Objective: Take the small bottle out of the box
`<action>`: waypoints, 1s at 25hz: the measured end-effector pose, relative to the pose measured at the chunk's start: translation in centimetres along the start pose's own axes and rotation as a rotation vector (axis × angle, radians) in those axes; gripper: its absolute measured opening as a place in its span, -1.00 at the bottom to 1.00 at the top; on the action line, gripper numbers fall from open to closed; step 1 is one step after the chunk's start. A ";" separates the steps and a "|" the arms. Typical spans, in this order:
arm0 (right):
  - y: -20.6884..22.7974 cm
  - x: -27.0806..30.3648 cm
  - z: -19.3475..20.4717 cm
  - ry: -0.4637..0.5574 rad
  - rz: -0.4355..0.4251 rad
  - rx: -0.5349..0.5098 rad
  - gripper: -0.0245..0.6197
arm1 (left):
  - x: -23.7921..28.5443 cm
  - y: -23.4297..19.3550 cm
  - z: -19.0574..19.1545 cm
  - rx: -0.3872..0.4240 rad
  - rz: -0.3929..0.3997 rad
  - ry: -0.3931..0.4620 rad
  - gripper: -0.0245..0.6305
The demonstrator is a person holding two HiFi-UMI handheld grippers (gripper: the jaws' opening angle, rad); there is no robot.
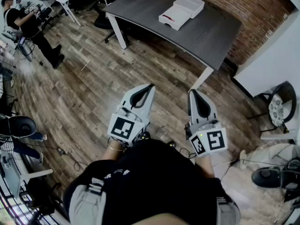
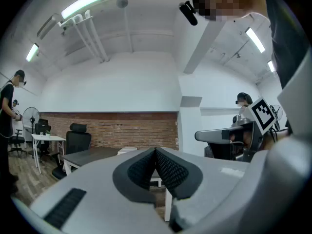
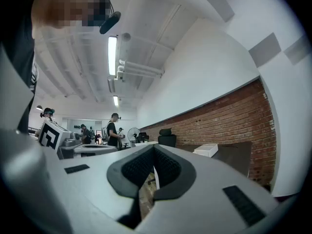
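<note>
left gripper [image 1: 149,88]: jaws pressed together with nothing between them; held level in front of the person's body, above the wooden floor [image 1: 93,88]
right gripper [image 1: 192,93]: jaws also pressed together, nothing pinched; beside the left gripper, not touching it
box [image 1: 182,11]: white, lying on the dark grey counter [image 1: 154,6] toward its far side, near the brick wall [image 1: 243,3]; well apart from both grippers
small bottle: cannot be made out in any view
counter: white legs, standing on the wooden floor ahead of the person
cables [image 1: 65,154]: dark, trailing over the floor near the person's feet
other person [image 1: 23,20]: stands at the far left of the head view
</note>
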State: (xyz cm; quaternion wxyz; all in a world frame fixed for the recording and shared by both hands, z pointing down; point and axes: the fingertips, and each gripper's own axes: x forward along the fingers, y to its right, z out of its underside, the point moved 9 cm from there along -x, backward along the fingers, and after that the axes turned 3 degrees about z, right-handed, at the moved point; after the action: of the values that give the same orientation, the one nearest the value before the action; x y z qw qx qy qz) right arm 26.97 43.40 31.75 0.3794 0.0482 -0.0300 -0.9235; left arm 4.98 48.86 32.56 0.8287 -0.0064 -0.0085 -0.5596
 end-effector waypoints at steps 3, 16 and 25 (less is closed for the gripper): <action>0.0 -0.2 0.0 0.003 0.001 0.004 -0.93 | 0.0 0.1 0.0 0.003 -0.001 -0.002 -0.93; 2.1 -3.0 0.1 0.026 0.044 0.037 -0.92 | 1.1 2.7 0.2 0.005 0.020 -0.013 -0.93; 5.8 -7.6 -0.1 0.014 0.100 0.036 -0.92 | 4.2 7.5 0.4 0.004 0.074 -0.020 -0.93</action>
State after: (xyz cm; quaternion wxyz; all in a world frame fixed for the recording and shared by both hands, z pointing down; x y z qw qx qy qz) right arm 36.39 44.61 32.73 0.4242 0.0600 -0.0464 -0.9024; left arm 13.50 47.79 33.00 0.8487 -0.0105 -0.0179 -0.5285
